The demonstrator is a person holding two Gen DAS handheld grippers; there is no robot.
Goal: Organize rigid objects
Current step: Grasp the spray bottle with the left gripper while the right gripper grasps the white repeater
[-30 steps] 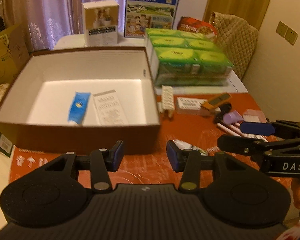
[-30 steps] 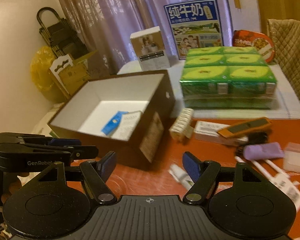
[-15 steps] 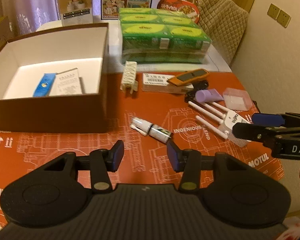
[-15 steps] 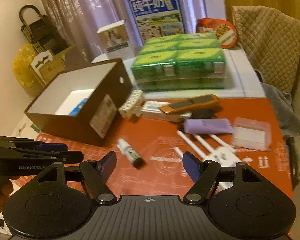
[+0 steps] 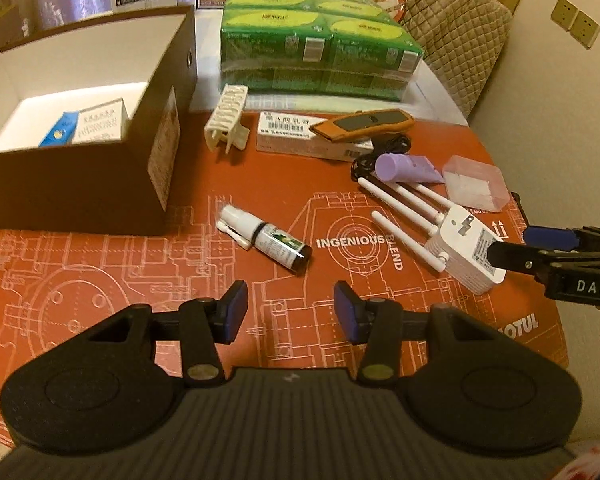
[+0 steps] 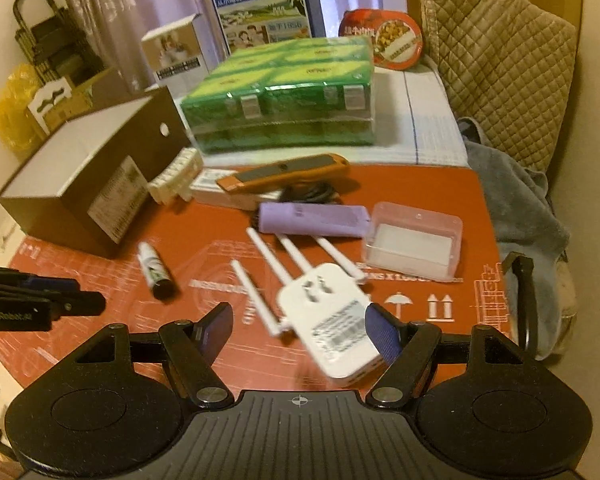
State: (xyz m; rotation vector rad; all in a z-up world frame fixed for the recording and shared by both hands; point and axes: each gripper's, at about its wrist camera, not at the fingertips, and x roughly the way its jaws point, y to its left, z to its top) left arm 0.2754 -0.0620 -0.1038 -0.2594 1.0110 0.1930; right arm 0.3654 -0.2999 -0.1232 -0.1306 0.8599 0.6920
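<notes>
both tools apart, nothing clamped. right tool (image 6: 300, 330) over the router (image 6: 332, 320) on the red mat (image 5: 140, 256). left tool (image 5: 288, 312) near the bottle (image 5: 272, 240), beside the box (image 5: 100, 184).

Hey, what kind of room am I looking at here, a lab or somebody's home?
Most likely a home, perhaps a dining corner: curtains behind, a quilted chair cover, and groceries like the milk carton and green packs beside a cluttered red mat.
</notes>
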